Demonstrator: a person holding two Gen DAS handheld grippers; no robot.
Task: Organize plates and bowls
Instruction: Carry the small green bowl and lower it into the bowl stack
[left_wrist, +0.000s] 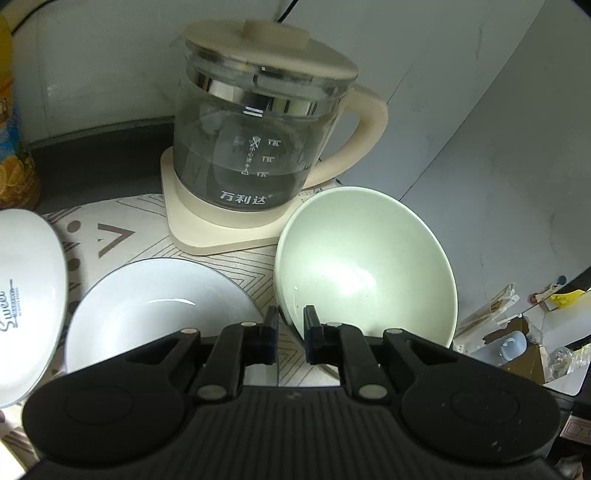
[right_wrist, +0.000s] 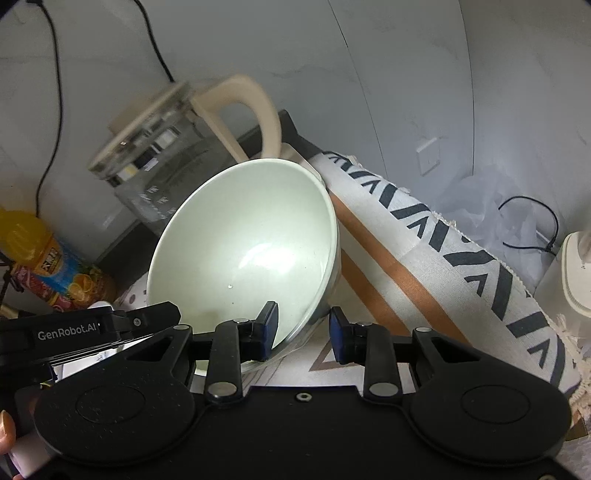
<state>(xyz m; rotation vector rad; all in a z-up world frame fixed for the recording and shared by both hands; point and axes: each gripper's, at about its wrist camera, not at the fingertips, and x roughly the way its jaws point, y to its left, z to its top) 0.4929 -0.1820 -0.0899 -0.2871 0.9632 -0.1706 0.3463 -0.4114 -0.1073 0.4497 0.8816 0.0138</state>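
Left tongs (left_wrist: 291, 334) pinch the tilted green bowl's (left_wrist: 365, 254) rim – right tongs (right_wrist: 303, 332) straddle it, apart

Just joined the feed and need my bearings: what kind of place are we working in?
Most likely a home kitchen counter against a wall. A glass kettle stands on its base, bowls and a plate lie on a patterned mat, and a juice bottle stands nearby.
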